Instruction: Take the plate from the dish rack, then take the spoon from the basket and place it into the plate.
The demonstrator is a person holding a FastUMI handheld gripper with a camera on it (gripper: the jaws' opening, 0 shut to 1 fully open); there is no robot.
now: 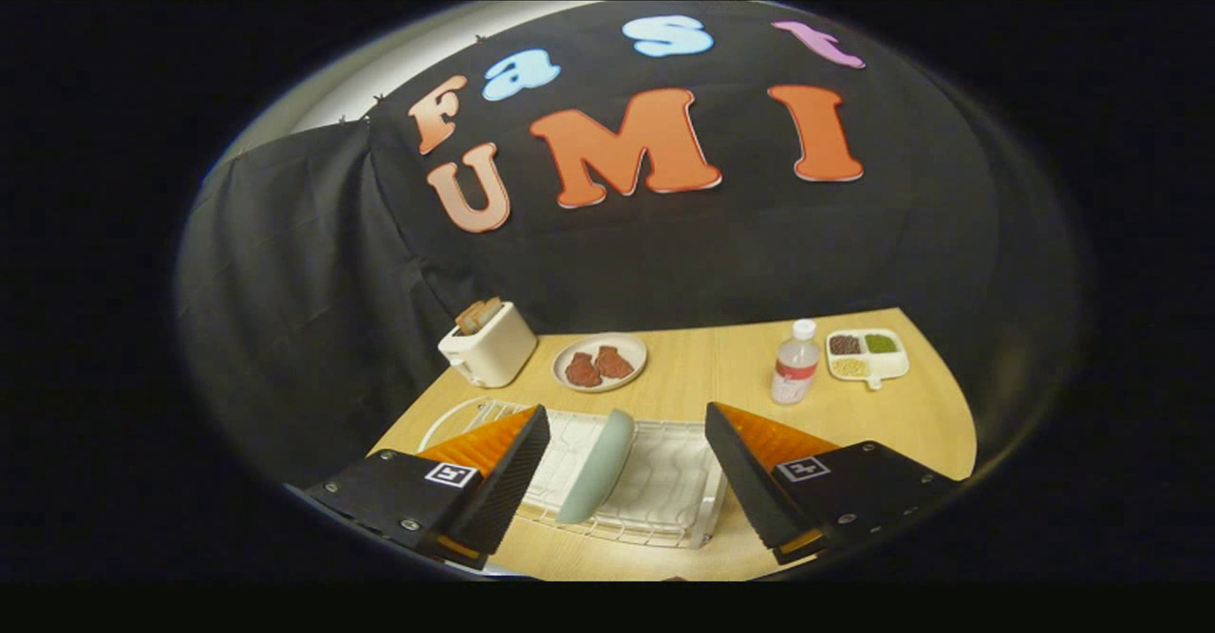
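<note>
Right now the gripper [626, 438] is spread wide and holds nothing. Its two fingers [498, 462] are black with orange ridged sides. The plate [596, 467] stands on its edge in the dish rack [664, 510], in the gap between the fingers and a bit nearer the left one, but no finger touches it. It is pale green, smooth and round.

The dish rack is made of thin white wire over a white tray, and it sits at the near edge of the wooden table [702, 367].

Beyond the fingers, toward the far edge, a small round dish [600, 362] holds two brown pieces of food. At the far left corner a cream toaster [488, 345] has toast sticking up from its slots. Toward the far right stands a clear bottle [794, 362] with a white cap. Just beside it a white tray with a small handle [867, 356] has three little parts, filled with dark brown, green and yellow bits.
</note>
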